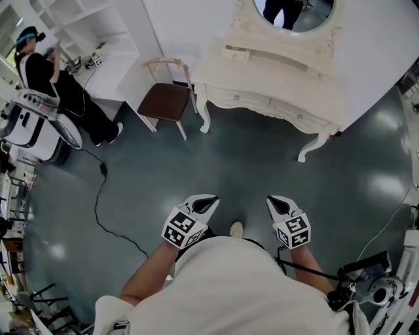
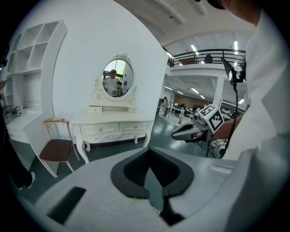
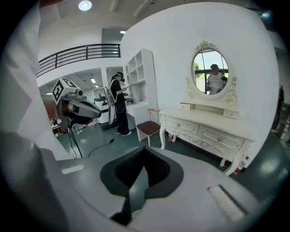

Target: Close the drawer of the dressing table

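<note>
Closest to the body, the left claw [image 1: 208, 204] and the right claw [image 1: 275, 201] are held side by side above the dark floor [image 1: 249, 170]. Each has its jaws pressed together with nothing between them, and both point towards the furniture ahead. A black cable [image 1: 98, 196] lies on the floor to the left. Further on, well apart from both claws, the white dressing table [image 1: 275, 72] stands against the wall. Its two front drawers [image 1: 252, 99] look flush with the front. A brown-seated chair [image 1: 165, 101] stands just beside its left end, and an oval mirror [image 1: 294, 13] rises behind it. Far left, a person [image 1: 46, 72] stands at the white shelves [image 1: 78, 26].
</note>
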The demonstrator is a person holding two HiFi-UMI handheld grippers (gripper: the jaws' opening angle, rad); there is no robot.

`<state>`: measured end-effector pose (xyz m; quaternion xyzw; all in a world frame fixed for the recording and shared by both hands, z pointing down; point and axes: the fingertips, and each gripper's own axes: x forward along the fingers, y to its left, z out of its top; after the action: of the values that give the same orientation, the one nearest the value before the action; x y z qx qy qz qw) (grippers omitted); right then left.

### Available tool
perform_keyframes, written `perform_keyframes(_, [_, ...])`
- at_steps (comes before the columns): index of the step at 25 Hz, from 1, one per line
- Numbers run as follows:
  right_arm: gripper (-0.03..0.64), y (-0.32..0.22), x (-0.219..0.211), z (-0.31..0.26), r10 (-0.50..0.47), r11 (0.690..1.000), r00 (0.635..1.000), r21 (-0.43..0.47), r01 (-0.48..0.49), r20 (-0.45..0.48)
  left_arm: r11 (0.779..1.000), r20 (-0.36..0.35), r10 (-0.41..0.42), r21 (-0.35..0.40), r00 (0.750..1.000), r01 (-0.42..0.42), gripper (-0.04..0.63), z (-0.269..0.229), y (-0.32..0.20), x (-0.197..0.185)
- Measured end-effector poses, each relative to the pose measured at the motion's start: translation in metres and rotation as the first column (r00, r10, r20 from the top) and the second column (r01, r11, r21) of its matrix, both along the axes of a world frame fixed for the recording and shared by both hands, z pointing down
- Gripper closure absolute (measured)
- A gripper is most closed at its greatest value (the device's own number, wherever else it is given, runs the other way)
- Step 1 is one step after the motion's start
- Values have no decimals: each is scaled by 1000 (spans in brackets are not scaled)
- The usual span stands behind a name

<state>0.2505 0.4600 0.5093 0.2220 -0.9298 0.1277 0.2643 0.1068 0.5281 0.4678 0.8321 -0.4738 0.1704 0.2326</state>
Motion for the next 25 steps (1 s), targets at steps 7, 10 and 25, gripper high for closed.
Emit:
perform_keyframes(7, [617, -51, 25, 25, 50, 997, 999, -52, -50, 1, 999, 10, 49, -20, 999, -49, 592, 17, -61, 14])
perform_keyframes(10, [615, -80, 14, 32, 77, 995, 997, -59, -77, 1, 997, 4, 68, -26, 998, -68, 592, 26, -95, 1])
perform_keyframes(25, [615, -263, -113, -10, 211, 977, 977, -17, -211, -14, 972, -10, 233, 26, 972, -232, 592, 17, -312, -125])
